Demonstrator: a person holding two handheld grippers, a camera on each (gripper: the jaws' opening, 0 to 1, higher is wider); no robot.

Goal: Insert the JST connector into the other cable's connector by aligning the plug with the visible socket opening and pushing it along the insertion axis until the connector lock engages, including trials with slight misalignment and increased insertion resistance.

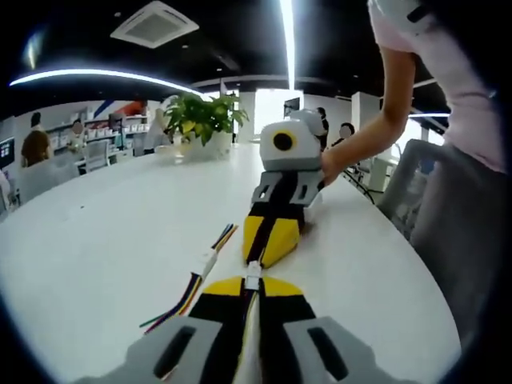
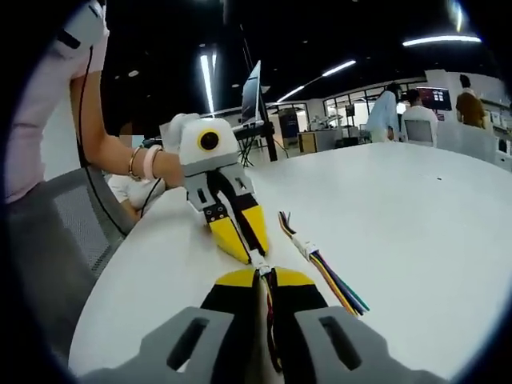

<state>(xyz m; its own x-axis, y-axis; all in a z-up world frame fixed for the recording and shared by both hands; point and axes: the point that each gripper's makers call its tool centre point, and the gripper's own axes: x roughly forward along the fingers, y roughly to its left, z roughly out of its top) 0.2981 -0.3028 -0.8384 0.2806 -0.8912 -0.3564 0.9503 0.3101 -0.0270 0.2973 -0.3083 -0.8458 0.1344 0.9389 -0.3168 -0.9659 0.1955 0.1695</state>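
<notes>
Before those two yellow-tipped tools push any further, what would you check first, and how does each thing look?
1. Left tool shut on its connector: ok.
2. Right tool shut on its connector: ok, as far as the closed tips show.
3. White connector between the tips, tools nose to nose: ok.
4. Plug square with socket: cannot tell, too small.
5. Lock engaged: cannot tell.
6. Spare cable lies on the table beside the tips, apart from them: ok.

Open-plan office: long white table (image 1: pixel 104 232), ceiling AC cassette (image 1: pixel 154 22), strip lights (image 1: pixel 96 76), potted plant (image 1: pixel 204 120) on the table, mesh chair (image 2: pixel 76 232), monitors (image 2: pixel 252 92), people at desks (image 2: pixel 416 112) in the background (glass partitions behind them).
</notes>
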